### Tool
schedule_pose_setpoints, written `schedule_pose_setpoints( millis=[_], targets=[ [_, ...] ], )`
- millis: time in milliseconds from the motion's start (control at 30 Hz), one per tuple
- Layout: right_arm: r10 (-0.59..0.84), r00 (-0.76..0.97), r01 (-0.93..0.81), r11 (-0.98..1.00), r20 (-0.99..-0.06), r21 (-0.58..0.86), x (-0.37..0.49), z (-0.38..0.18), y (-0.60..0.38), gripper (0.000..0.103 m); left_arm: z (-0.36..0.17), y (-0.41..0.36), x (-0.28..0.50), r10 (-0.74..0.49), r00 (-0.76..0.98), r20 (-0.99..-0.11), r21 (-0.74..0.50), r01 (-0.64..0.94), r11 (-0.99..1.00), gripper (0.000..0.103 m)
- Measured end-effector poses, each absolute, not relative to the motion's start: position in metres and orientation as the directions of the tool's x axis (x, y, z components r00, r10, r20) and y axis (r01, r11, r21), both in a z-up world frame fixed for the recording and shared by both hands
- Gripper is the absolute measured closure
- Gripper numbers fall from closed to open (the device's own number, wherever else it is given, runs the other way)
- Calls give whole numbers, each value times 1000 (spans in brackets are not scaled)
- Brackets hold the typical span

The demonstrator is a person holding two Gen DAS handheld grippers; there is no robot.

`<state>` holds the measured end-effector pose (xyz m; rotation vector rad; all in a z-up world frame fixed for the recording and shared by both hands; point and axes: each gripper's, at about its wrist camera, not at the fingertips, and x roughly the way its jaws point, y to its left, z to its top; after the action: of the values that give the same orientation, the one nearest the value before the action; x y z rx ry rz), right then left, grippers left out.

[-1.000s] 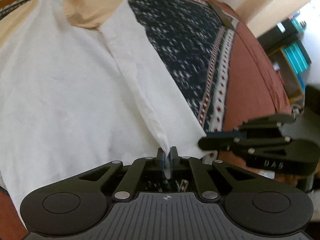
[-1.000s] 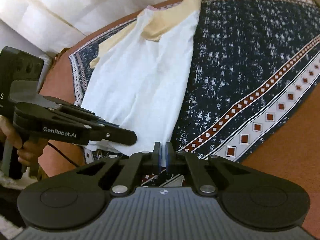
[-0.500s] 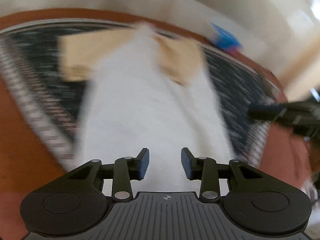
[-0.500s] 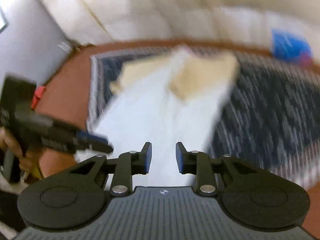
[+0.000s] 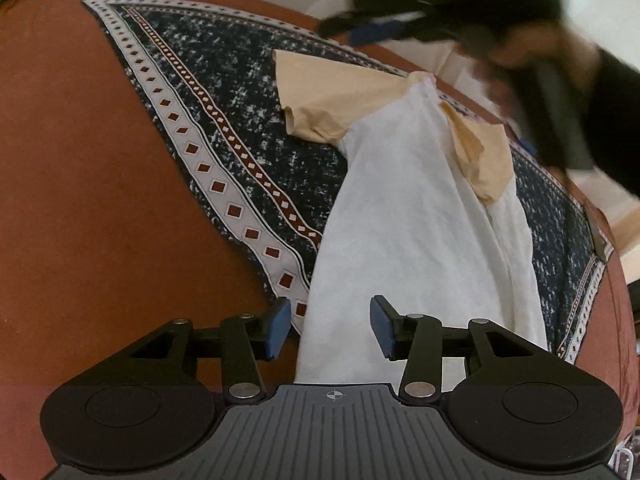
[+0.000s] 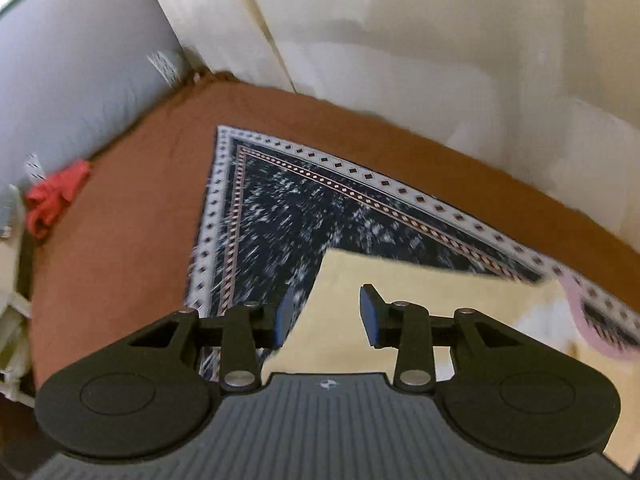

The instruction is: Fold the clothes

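On the patterned bedspread [image 5: 224,92] the white shirt [image 5: 416,220] lies as a long narrow strip, hem end under the left gripper [image 5: 330,326], collar and tan sleeves at the far end. Long axis runs straight away from the left gripper toward the right gripper [image 5: 404,24] (blurred, up at the sleeve end in the left wrist view). Left gripper jaws are opening, nothing pinched, hem edge just below and between the pads. Right gripper jaws are opening too, empty, hovering over the outstretched tan sleeve [image 6: 400,304], sleeve cuff edge just left of its pads [image 6: 370,316]. So right hand is nearer the sleeve, left hand nearer the hem. Judgement: next grab is the sleeve, folded inward across the strip's axis; whether the pads already touch the cloth I can't tell. Pink collar trim [image 6: 580,308] sits off to the right.
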<state>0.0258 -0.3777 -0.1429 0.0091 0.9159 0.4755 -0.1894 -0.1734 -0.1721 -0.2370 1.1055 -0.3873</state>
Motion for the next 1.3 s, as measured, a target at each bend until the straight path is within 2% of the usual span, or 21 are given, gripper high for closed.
schedule_pose_setpoints(
  millis=[267,533,667,733,800,833,867,900,1033,1300],
  targets=[
    [290,457,-362,924,-841,122,72,-183,-333,62,-179,-172,-181,-469,367,-803,-416,218,883,44],
    [259,464,-331,938,-847,106,81,-197,-325,63,-181,-174,-178,-497,349,-795,-432,249,867,46],
    [261,460,-316,941,-849,118,84,-197,-329,72,-182,-174,-176,-497,353,-793,-438,238,867,47],
    [261,461,-309,943,-848,122,84,-197,-333,81,-182,-176,-176,-488,354,-798,-424,245,872,53],
    [262,460,-305,944,-849,125,86,-198,-335,85,-181,-177,-176,-476,350,-807,-410,250,877,71],
    [261,461,-304,944,-848,126,86,-198,-336,89,-182,-178,-175,-472,343,-812,-405,250,879,82],
    [262,460,-301,945,-848,128,87,-198,-337,91,-182,-179,-175,-460,346,-818,-393,249,885,99],
    [264,458,-298,945,-849,134,88,-198,-339,97,-181,-179,-175,-445,354,-823,-377,247,893,103],
    [300,458,-284,941,-837,182,88,-191,-351,101,-164,-181,-179,-413,410,-813,-328,264,907,103],
    [365,554,-252,930,-748,267,71,-139,-395,101,-126,-204,-183,-465,433,-772,-320,368,873,103]
  ],
)
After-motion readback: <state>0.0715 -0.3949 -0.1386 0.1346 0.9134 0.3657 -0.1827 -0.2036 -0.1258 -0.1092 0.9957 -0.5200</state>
